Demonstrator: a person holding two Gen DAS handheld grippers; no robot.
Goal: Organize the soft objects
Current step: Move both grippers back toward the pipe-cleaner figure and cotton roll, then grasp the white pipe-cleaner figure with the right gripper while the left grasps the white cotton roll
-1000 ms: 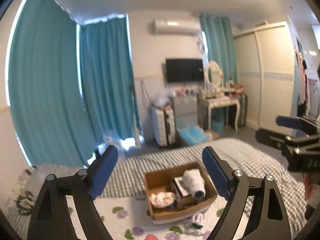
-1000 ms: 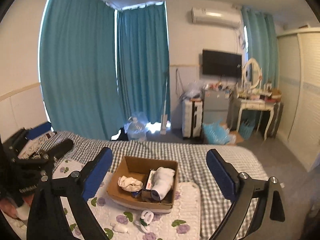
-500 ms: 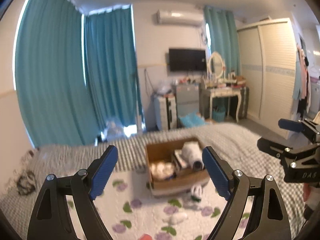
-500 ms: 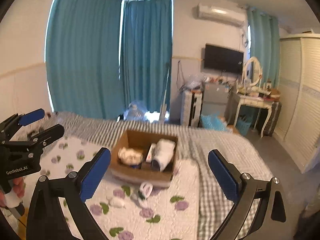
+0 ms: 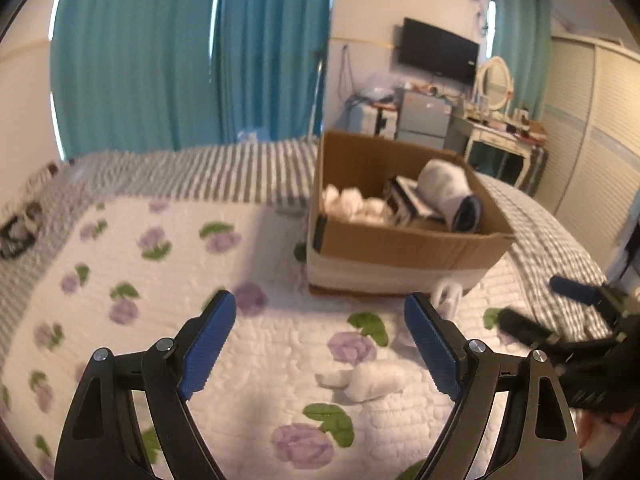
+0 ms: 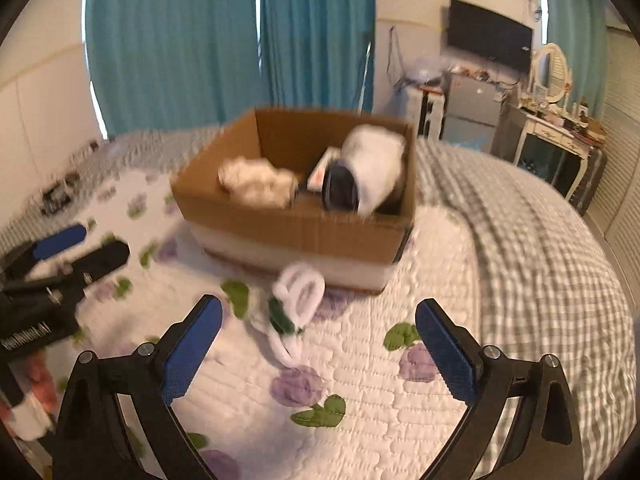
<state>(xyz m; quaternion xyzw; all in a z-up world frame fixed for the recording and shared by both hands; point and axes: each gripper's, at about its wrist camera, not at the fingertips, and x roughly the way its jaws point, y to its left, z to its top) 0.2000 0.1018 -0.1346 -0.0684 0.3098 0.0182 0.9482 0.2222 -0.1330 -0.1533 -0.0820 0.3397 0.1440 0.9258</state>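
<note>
Hovering above the floral quilt [image 5: 120,248], the left gripper [image 5: 320,344] and right gripper [image 6: 318,344] both gape wide and empty, a white sock [image 5: 368,382] lying at 12 o'clock between the left gripper's fingers and a looped white sock [image 6: 298,300] beside the cardboard box [image 6: 304,236].

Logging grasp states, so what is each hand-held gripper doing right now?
Left hand-held gripper: open, holding nothing, above the quilt.
Right hand-held gripper: open, holding nothing.
</note>
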